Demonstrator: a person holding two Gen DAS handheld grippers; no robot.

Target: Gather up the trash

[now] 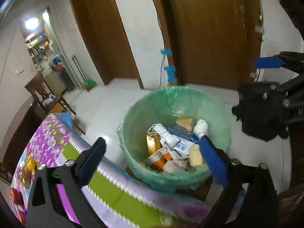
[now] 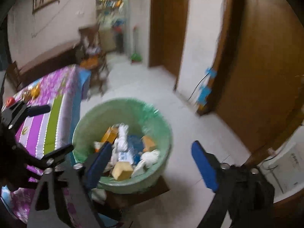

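A round bin with a green liner (image 1: 136,125) (image 2: 83,125) stands on the floor beside the table. It holds several pieces of trash: orange cartons (image 1: 153,142), white paper wads (image 1: 168,135), a blue box (image 1: 180,131) and yellow sponge blocks (image 2: 121,170). My left gripper (image 1: 152,142) is open over the near side of the bin with nothing gripped between its blue pads. My right gripper (image 2: 152,146) is open too, its left finger over the bin and its right finger over the floor. One blue pad (image 1: 267,62) of the right gripper shows at the right edge of the left wrist view.
A table with a purple flowered and green striped cloth (image 1: 106,188) (image 2: 51,125) adjoins the bin's left side, with a red fruit (image 1: 15,195) and a gold wrapper (image 1: 28,165) on it. Brown doors (image 1: 214,34), a wooden chair (image 2: 95,57), a wall cable (image 1: 161,62) and a white appliance (image 2: 285,167) surround the tiled floor (image 2: 190,117).
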